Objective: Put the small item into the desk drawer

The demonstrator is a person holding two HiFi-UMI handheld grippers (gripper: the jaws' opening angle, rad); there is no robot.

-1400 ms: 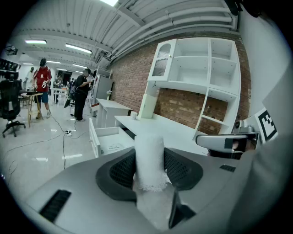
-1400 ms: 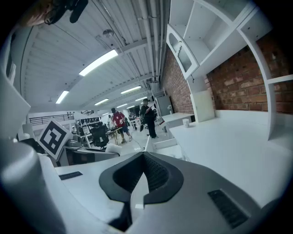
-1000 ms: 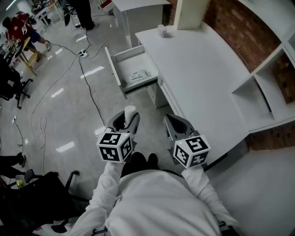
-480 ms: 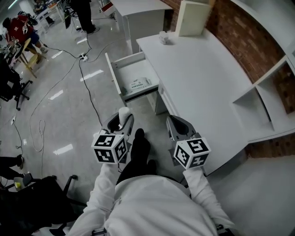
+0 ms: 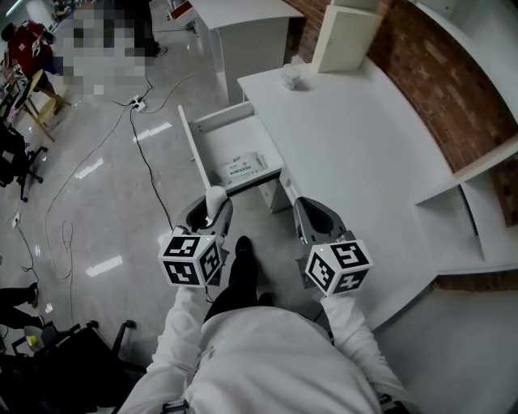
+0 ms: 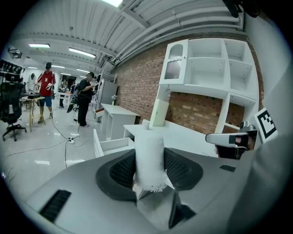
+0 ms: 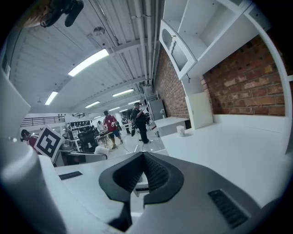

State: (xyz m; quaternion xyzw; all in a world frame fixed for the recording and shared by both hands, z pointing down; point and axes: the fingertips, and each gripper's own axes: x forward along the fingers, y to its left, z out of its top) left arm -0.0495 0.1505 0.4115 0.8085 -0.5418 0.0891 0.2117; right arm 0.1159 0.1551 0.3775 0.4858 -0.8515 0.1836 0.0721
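Observation:
My left gripper point(image 5: 209, 210) is shut on a small white roll point(image 5: 215, 199), which stands upright between its dark pads point(image 6: 120, 171). In the left gripper view the roll point(image 6: 149, 157) has a frayed mesh edge at its lower end. The white desk point(image 5: 348, 137) lies ahead on the right, with its drawer point(image 5: 212, 137) pulled open toward the floor just beyond the left gripper. A flat printed packet point(image 5: 241, 167) lies inside the drawer. My right gripper point(image 5: 312, 212) hovers by the desk's front edge, its jaws point(image 7: 143, 155) together at the tips with nothing between them.
A small cup point(image 5: 291, 78) and a leaning white board point(image 5: 346, 36) stand at the desk's far end. White shelves point(image 5: 486, 194) line the brick wall on the right. Cables point(image 5: 137, 121) run over the glossy floor, with another white desk point(image 5: 243, 24) and people further back.
Both grippers have come forward toward the desk, and the open drawer now lies closer to the left gripper. The roll stays held in the left jaws.

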